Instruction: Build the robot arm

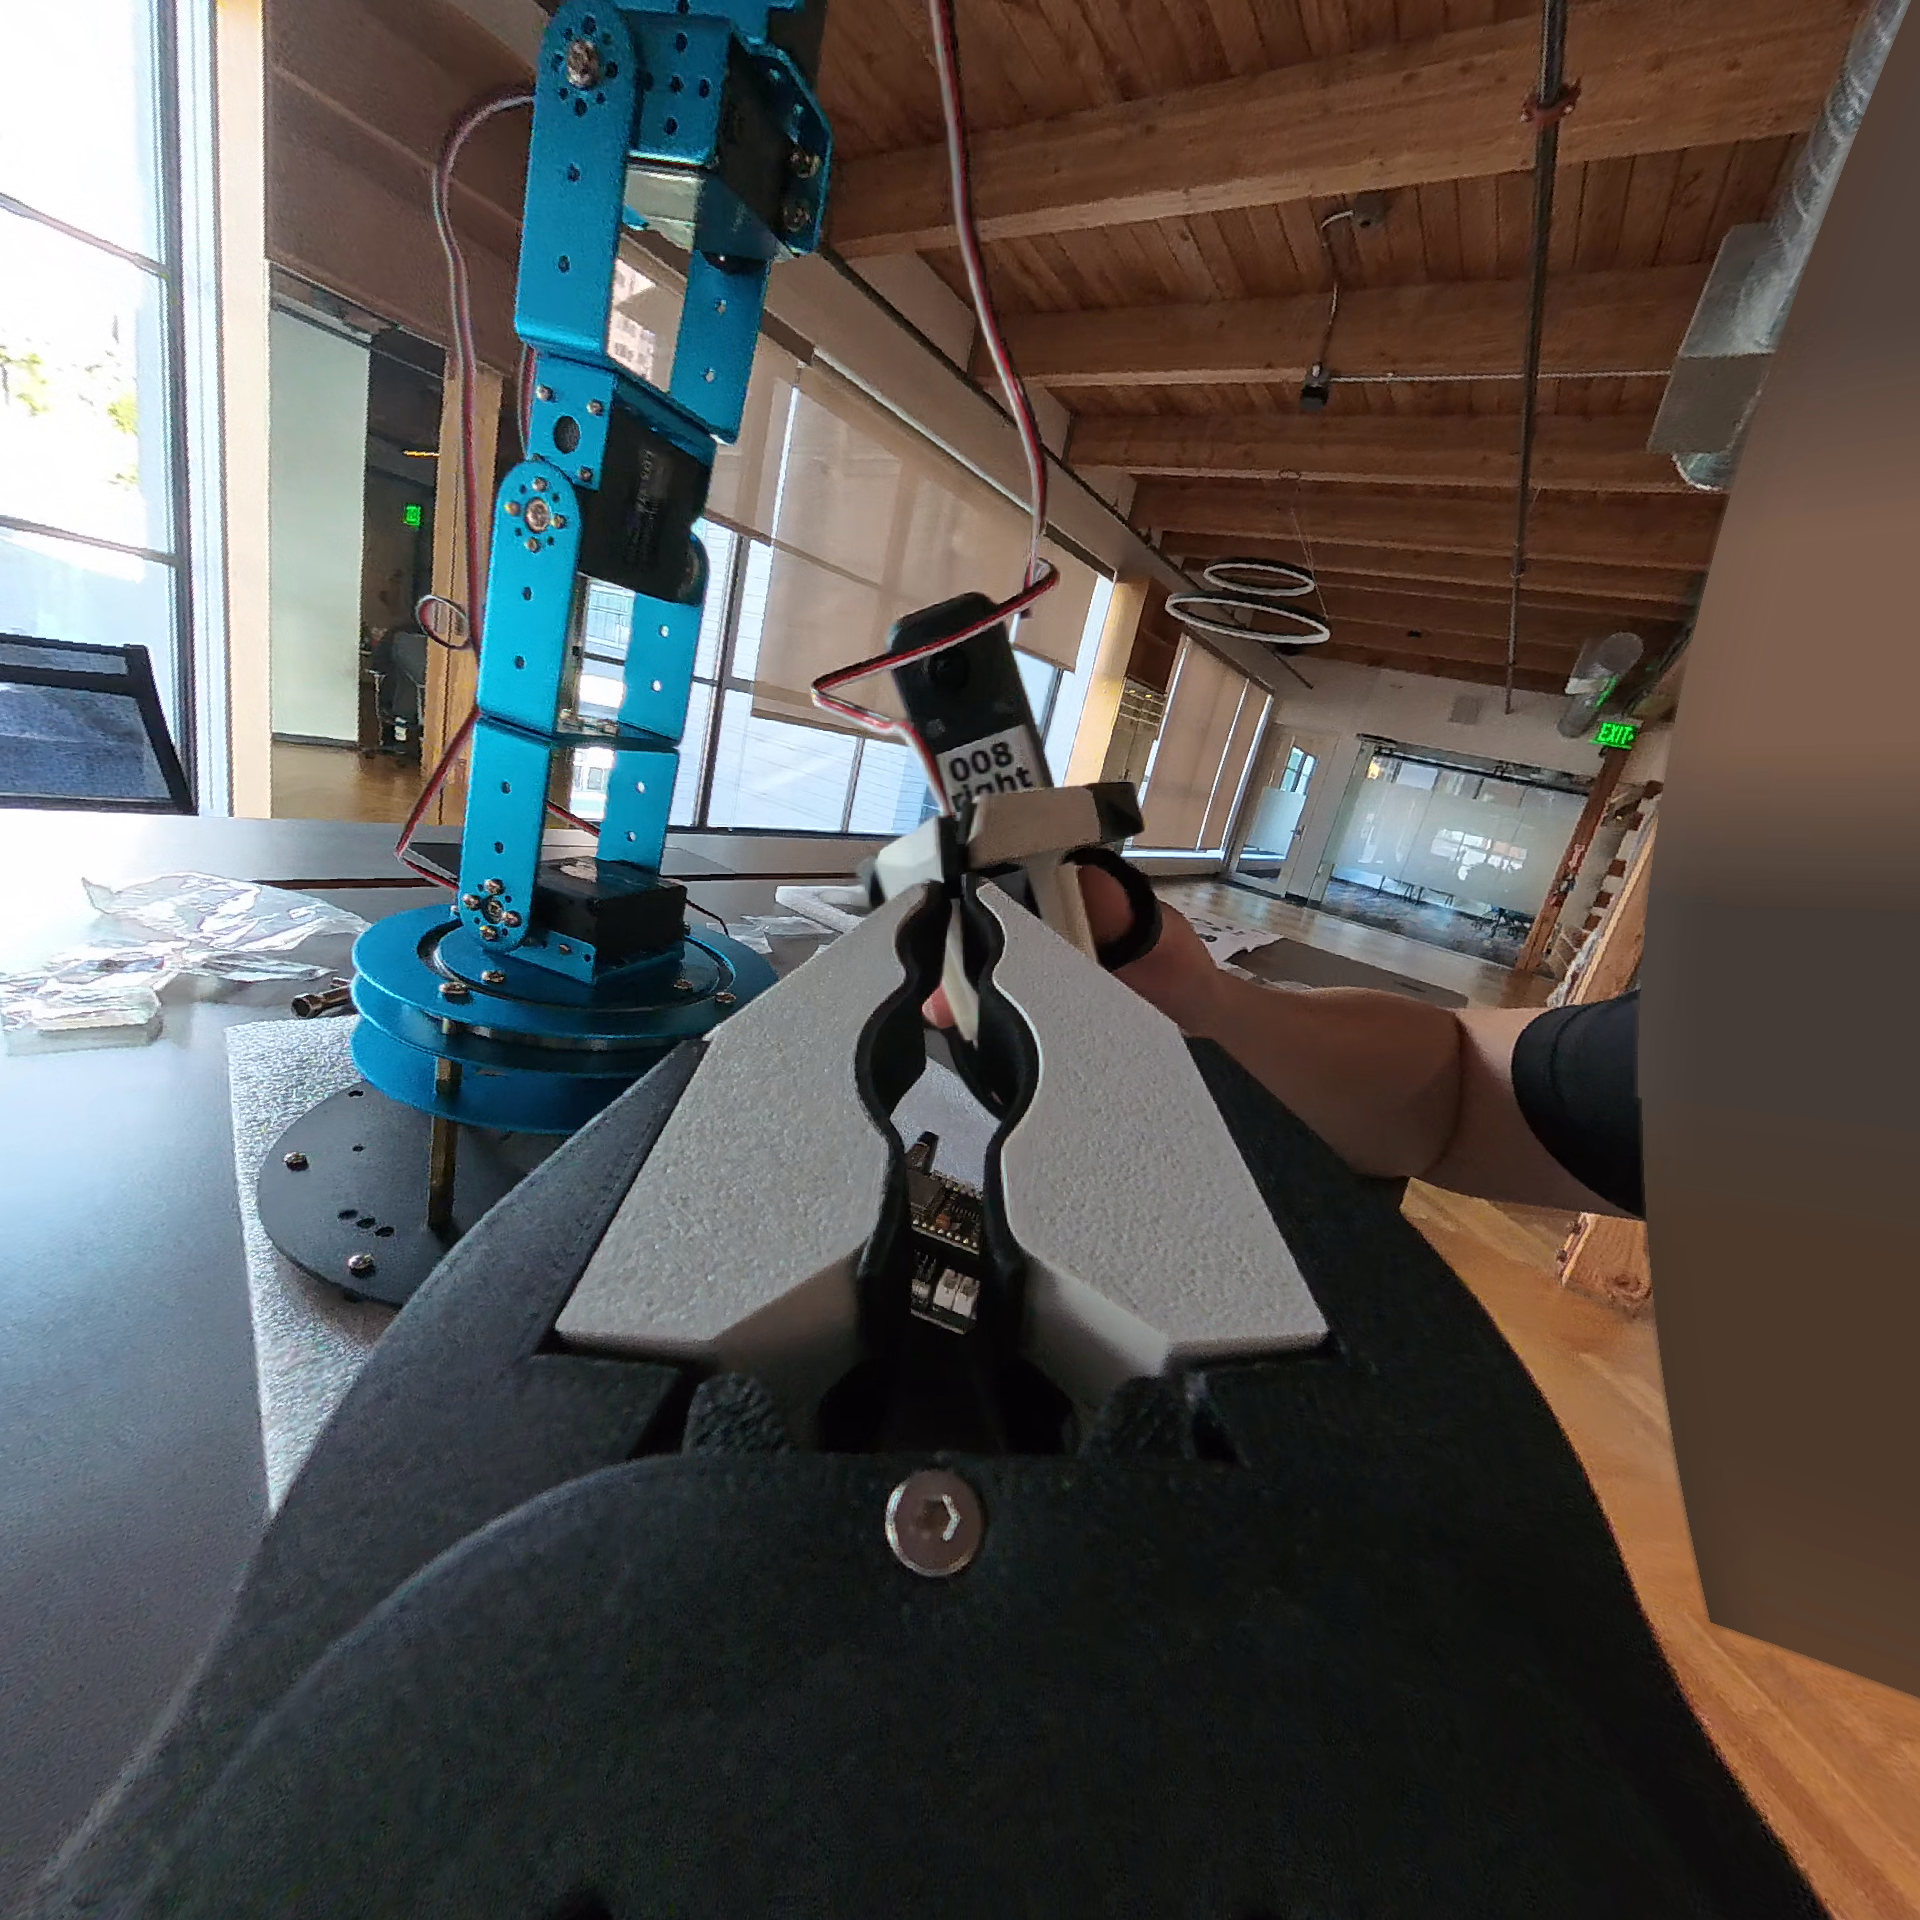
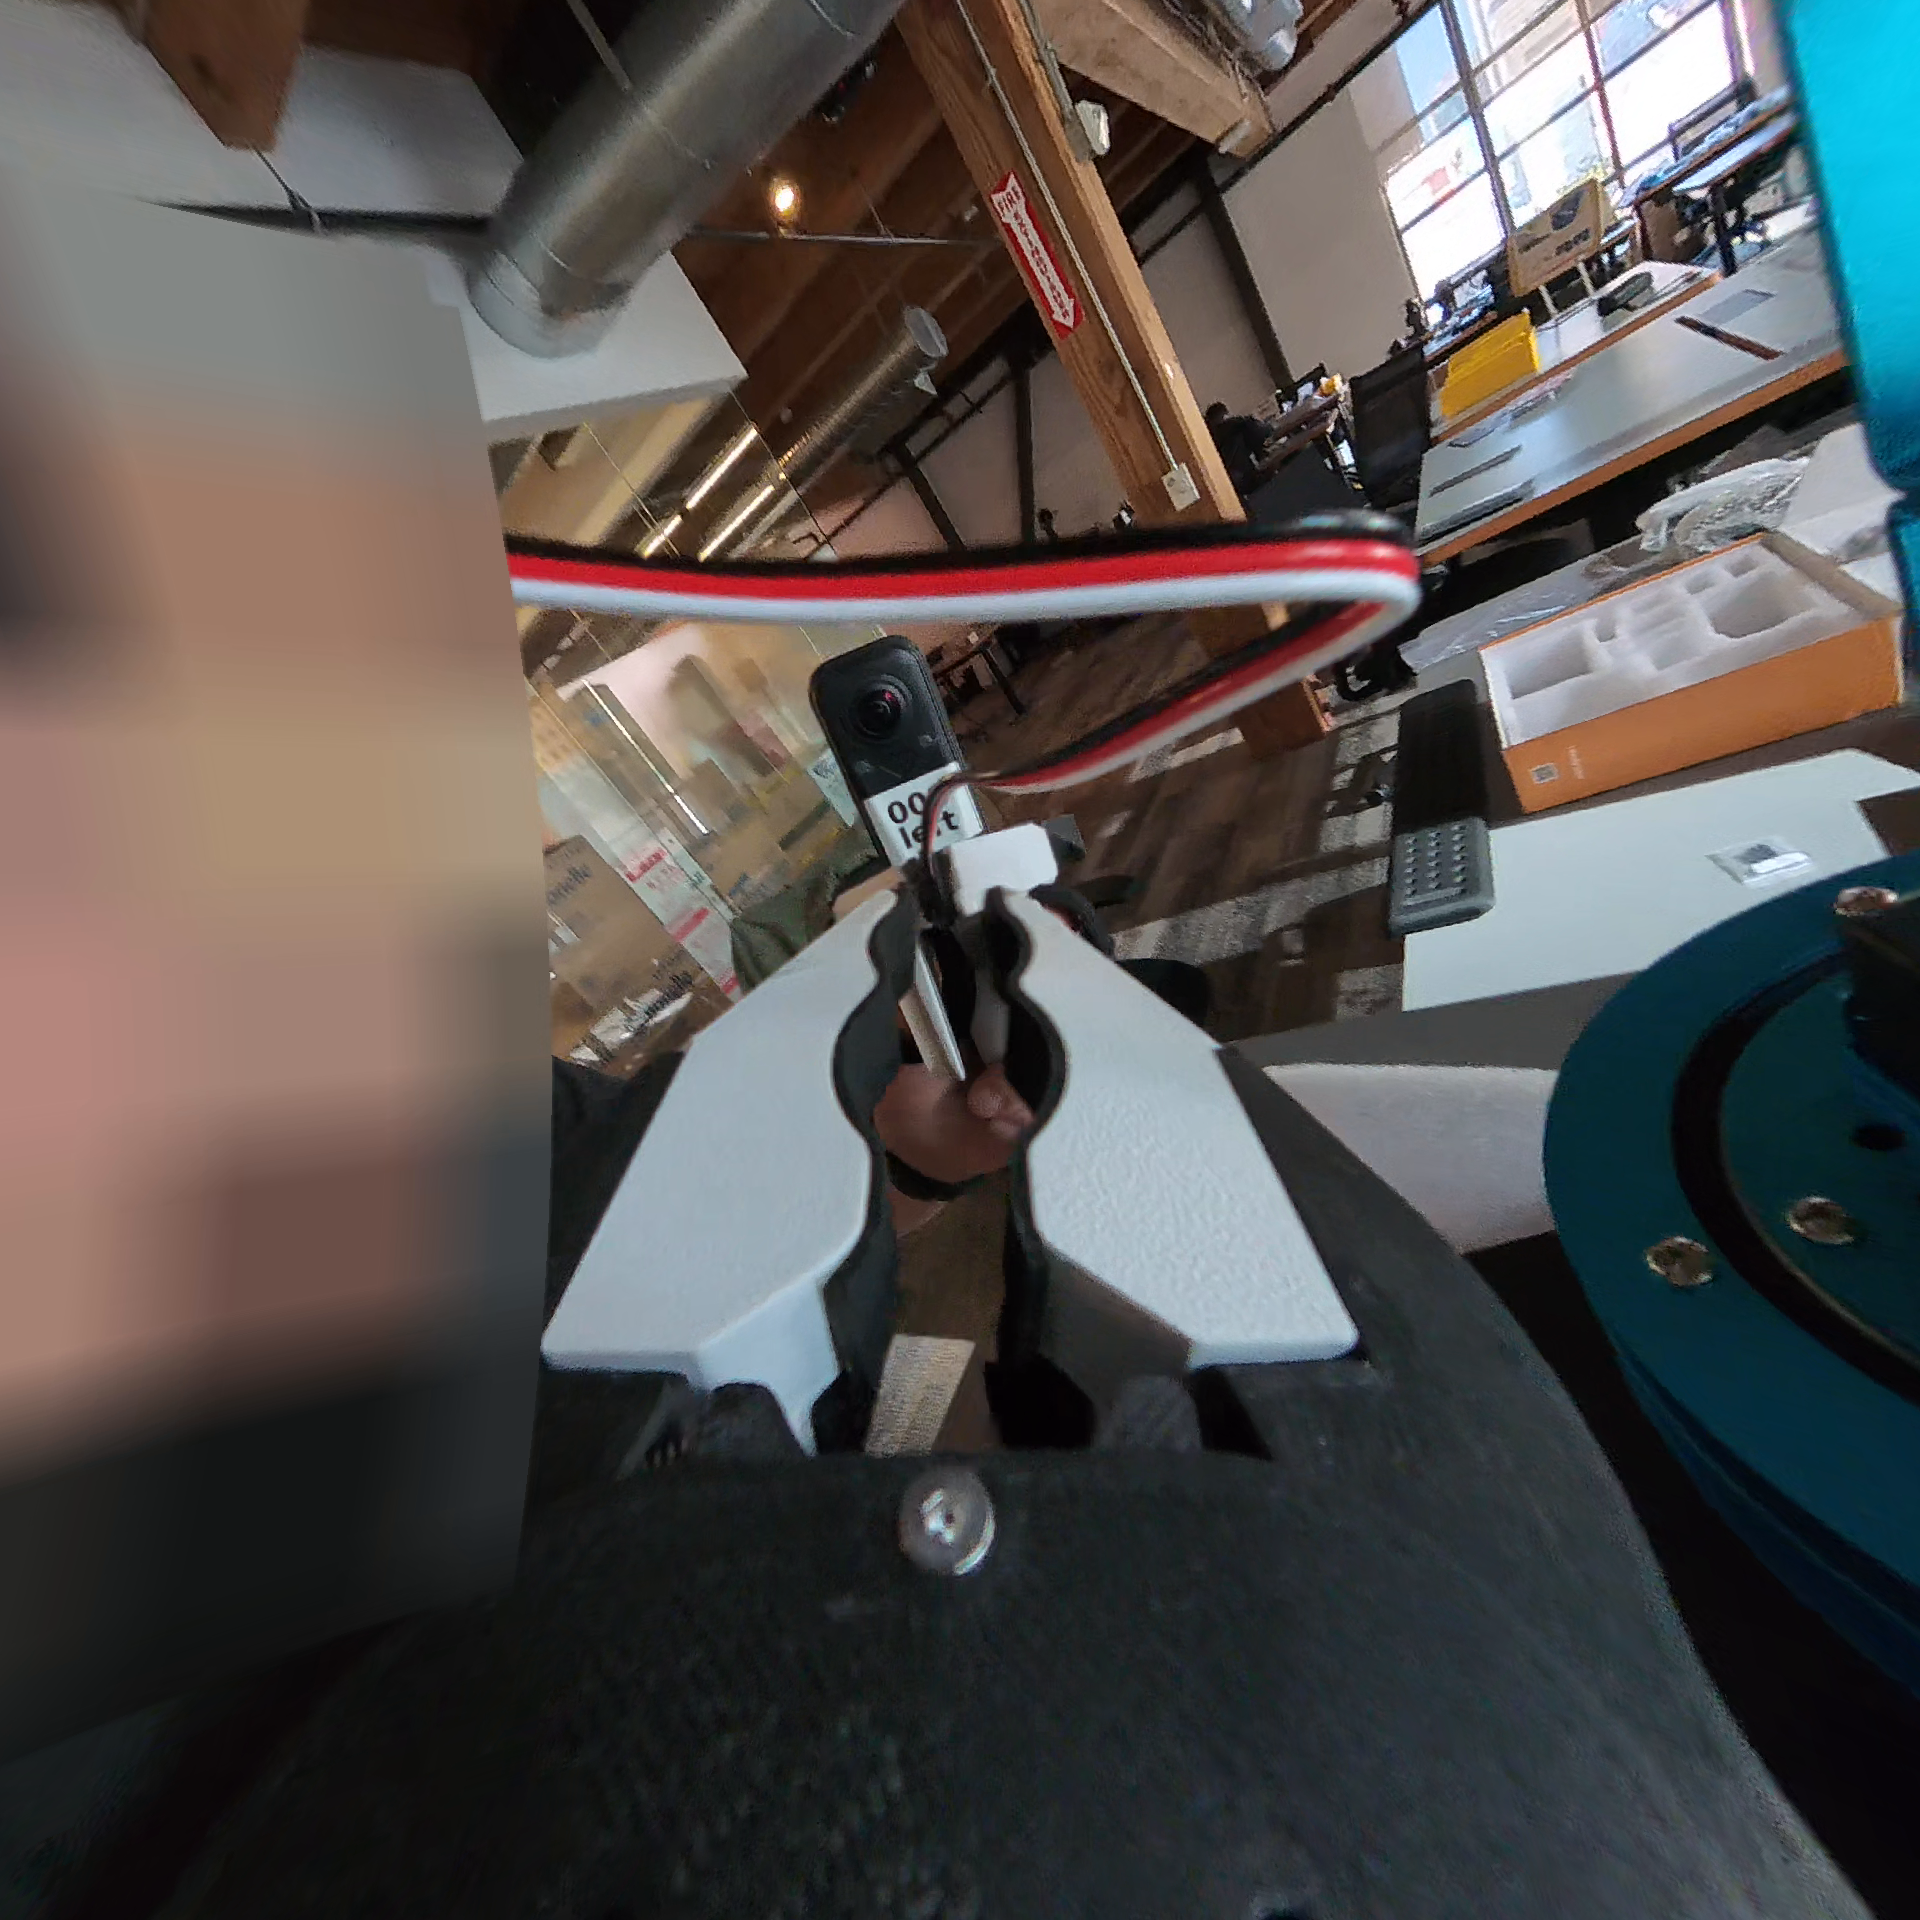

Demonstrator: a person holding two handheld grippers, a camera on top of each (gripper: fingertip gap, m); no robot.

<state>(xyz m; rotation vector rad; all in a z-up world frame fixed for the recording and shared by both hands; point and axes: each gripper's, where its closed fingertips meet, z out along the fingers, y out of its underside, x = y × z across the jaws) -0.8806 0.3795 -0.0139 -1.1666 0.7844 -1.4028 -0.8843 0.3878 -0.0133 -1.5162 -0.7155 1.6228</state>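
We find both tongs, left [image 1: 951,904] and right [image 2: 951,914], closed tip to tip on the red-white-black servo cable [image 2: 966,577], held taut off the worktop [image 1: 114,1143] beside the blue robot arm [image 1: 613,499], apparently for routing.

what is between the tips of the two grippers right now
The left gripper and right gripper meet tip to tip, with only the end of the red, white and black servo cable between them. Both wrist views show it.
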